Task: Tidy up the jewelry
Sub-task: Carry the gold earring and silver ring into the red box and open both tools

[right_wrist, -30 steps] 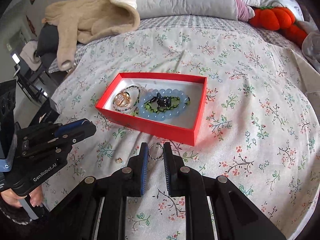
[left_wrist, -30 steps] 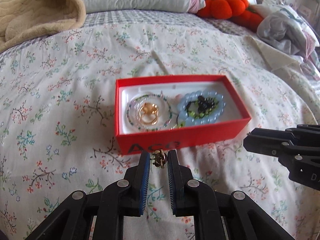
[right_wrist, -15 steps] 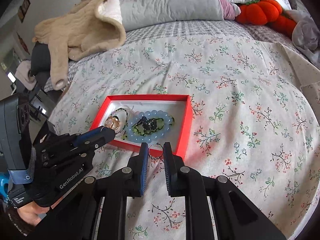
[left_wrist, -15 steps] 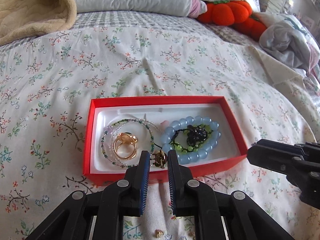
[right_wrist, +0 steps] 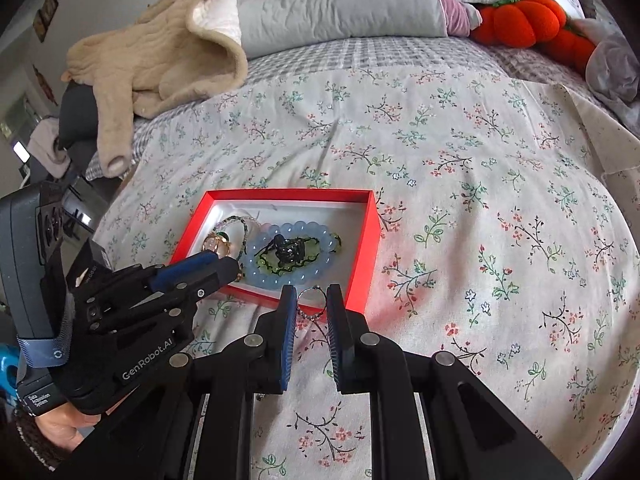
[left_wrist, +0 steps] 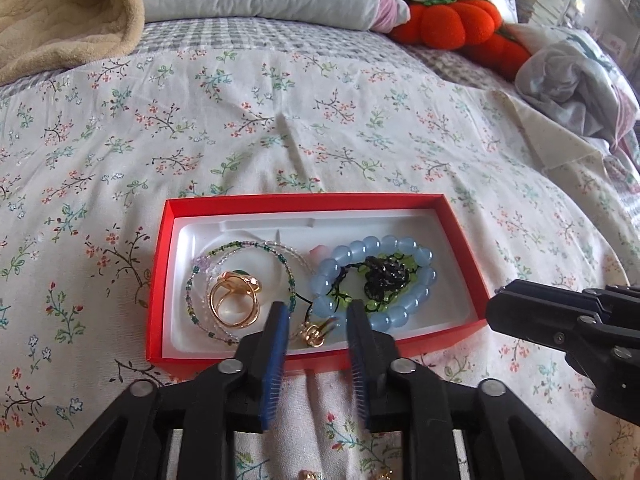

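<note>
A red box point(left_wrist: 158, 280) with a white liner lies on the floral bedspread. It holds a thin bead necklace point(left_wrist: 240, 250), a gold ring point(left_wrist: 234, 304), a blue bead bracelet point(left_wrist: 400, 276) and a black and green piece point(left_wrist: 386, 276). My left gripper point(left_wrist: 316, 312) hangs over the box's near edge with its jaws opening. A small gold earring point(left_wrist: 316, 334) lies loose on the liner between them, clear of the pads. In the right wrist view the left gripper point(right_wrist: 208, 268) reaches over the box point(right_wrist: 362, 264). My right gripper point(right_wrist: 312, 300) is shut on a thin silver ring point(right_wrist: 312, 305) just before the box's near wall.
Two tiny gold pieces point(left_wrist: 308, 474) lie on the bedspread under my left gripper. A beige blanket point(right_wrist: 160, 52), a grey pillow point(right_wrist: 340, 0), an orange pumpkin plush point(right_wrist: 528, 20) and crumpled cloth point(left_wrist: 572, 80) line the far side. The bed's edge drops off at the left point(right_wrist: 116, 184).
My left gripper moved forward over the box, its jaws parted, and the gold earring dropped onto the liner. My right gripper carried the silver ring up to the box's near wall.
</note>
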Demonstrator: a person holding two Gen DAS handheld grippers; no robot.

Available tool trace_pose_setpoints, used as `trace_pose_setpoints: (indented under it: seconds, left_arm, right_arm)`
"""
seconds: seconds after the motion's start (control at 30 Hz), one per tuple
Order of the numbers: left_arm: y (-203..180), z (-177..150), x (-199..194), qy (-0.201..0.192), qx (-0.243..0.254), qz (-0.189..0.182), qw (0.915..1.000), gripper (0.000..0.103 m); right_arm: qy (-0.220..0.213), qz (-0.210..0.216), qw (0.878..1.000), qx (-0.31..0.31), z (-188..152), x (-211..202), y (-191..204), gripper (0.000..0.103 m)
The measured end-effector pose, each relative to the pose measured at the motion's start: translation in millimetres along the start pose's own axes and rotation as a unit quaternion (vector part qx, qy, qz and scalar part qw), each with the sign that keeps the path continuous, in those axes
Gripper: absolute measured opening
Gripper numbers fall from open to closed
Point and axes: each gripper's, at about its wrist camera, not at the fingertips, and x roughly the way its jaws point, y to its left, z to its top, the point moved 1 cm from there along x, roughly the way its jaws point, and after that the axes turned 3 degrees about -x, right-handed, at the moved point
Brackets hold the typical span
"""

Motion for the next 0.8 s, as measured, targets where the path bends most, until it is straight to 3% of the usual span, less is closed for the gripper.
trace_pose_setpoints:
  seconds: [0.3, 0.53, 0.67, 0.8]
  left_arm:
    - [11, -13, -24, 0.007, -0.017, 0.020, 0.9996, 0.040]
    - [27, -31, -28, 0.028, -0.059, 0.040, 0.9971, 0.064]
    - [33, -46, -23, 0.055, -0.095, 0.032, 0.9934, 0.069]
    - [35, -57, -24, 0.059, -0.098, 0.043, 0.9925, 0.069]
  right_arm:
    - [0.004, -0.004, 1.000, -0.002, 6, 7, 2, 0.016]
    - [0.016, 0.000, 1.000, 0.007, 11, 19, 3, 0.018]
    - [0.024, 0.006, 1.000, 0.018, 10, 21, -2, 0.032]
    - [0.018, 0.014, 1.000, 0.014, 10, 12, -3, 0.038]
